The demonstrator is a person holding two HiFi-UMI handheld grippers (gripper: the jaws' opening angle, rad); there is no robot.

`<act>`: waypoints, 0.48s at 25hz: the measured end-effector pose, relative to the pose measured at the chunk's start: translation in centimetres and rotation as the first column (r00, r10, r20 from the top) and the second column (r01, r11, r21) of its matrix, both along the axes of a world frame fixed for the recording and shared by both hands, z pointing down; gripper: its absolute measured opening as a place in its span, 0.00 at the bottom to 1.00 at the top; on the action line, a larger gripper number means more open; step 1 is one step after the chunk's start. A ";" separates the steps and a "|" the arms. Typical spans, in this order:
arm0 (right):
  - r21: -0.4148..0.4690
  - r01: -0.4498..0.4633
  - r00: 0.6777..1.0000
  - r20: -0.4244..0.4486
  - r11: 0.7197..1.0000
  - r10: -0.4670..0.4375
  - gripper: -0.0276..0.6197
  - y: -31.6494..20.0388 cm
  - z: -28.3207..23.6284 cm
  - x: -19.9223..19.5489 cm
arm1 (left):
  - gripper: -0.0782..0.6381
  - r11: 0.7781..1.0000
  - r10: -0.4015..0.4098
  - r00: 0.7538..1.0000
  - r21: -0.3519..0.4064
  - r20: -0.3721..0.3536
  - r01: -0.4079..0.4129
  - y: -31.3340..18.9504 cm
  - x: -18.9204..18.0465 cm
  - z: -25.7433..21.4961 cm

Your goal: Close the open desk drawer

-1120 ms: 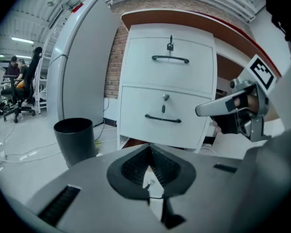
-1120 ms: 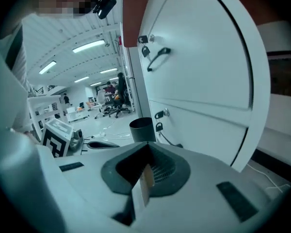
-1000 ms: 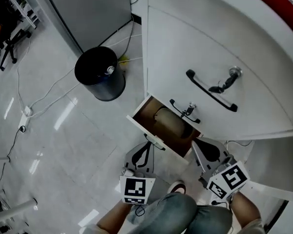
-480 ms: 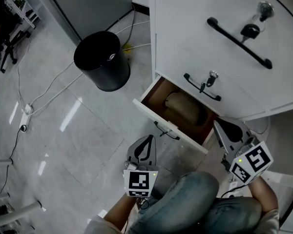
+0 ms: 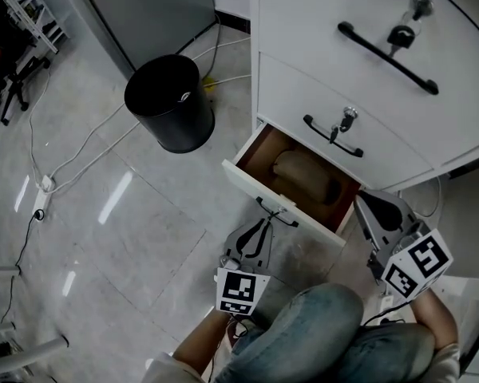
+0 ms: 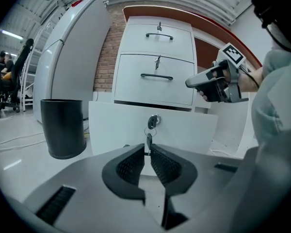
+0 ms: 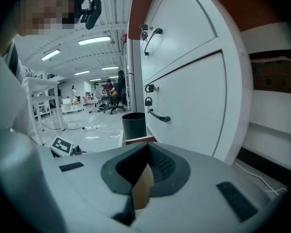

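Two grippers, both clenched on nothing. Left gripper [image 6: 147, 148] points at the front of the pulled-out bottom drawer [image 5: 247, 183], tips right by its dangling key [image 6: 149, 141]. Right gripper [image 7: 148, 147] sits beside the drawer's right end, near the cabinet [image 5: 343, 70]. A tan bundle [image 5: 303, 170] lies inside the drawer.

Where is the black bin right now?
In the head view the black bin stands on the floor at upper left, just left of the white desk and its open bottom drawer; the left gripper view shows it at left.
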State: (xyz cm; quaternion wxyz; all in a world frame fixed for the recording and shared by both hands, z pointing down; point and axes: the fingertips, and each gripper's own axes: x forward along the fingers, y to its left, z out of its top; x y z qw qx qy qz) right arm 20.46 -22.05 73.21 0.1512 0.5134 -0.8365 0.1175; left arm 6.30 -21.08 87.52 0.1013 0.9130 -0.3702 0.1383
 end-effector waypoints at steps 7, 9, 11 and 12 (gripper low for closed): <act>-0.010 -0.013 1.000 0.002 1.000 0.013 0.04 -0.3 0.4 0.3 | 0.31 0.998 0.052 0.998 0.036 -0.025 -0.051 -0.8 1.5 -0.3; -0.012 -0.009 1.000 -0.002 1.000 0.009 0.04 -0.5 0.6 0.2 | 0.33 0.997 0.066 0.997 0.040 -0.028 -0.065 -0.8 2.0 -0.2; -0.014 -0.013 1.000 -0.001 1.000 0.013 0.04 -0.7 0.7 0.3 | 0.35 0.996 0.079 0.996 0.037 -0.029 -0.077 -0.9 2.4 0.0; -0.015 -0.016 1.000 0.000 1.000 0.016 0.04 -0.7 0.7 0.4 | 0.37 0.996 0.083 0.996 0.036 -0.030 -0.082 -1.0 2.6 0.0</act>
